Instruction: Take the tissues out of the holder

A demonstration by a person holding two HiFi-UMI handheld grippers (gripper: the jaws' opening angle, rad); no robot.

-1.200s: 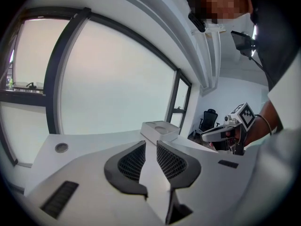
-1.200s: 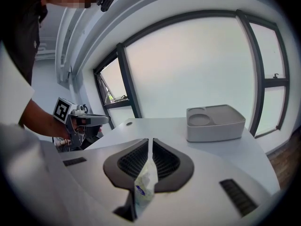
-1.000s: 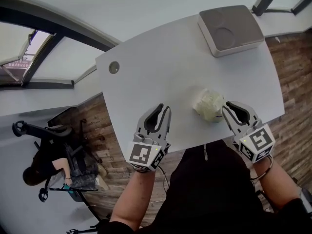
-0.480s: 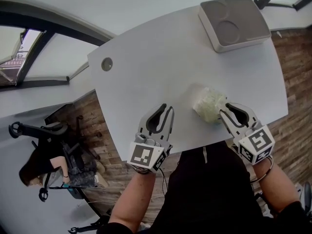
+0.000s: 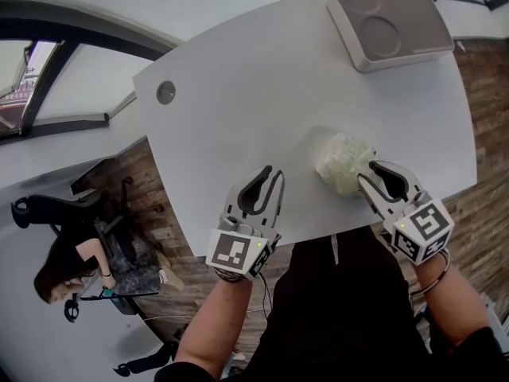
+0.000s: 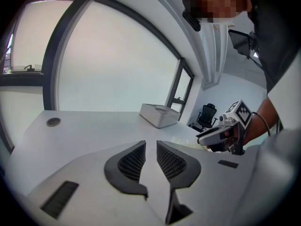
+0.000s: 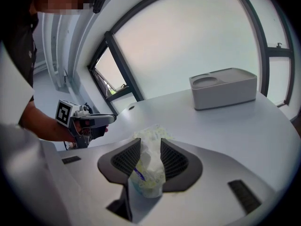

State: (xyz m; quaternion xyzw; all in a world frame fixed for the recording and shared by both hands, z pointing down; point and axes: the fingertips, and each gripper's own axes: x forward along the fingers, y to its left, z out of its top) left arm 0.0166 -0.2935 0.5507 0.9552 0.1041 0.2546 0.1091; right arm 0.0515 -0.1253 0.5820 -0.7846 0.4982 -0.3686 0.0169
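Since the tissue pack (image 5: 343, 164) already lies on the counter (image 5: 238, 110), well apart from the grey holder (image 5: 390, 18) far ahead of both jaws, the removal looks done (only the letting-go remains). The right gripper (image 5: 368, 173) has its jaws opening with the pack between them. The left gripper (image 5: 273, 173) has its jaws together, empty. One pack, one holder, two grippers.

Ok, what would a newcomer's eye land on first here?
First, the pale crumpled tissue pack on the white table, towards its near right edge, with the right gripper opening its jaws around it. Then the grey holder at the far right corner, well apart from the pack. The left gripper sits shut and empty by the near edge.
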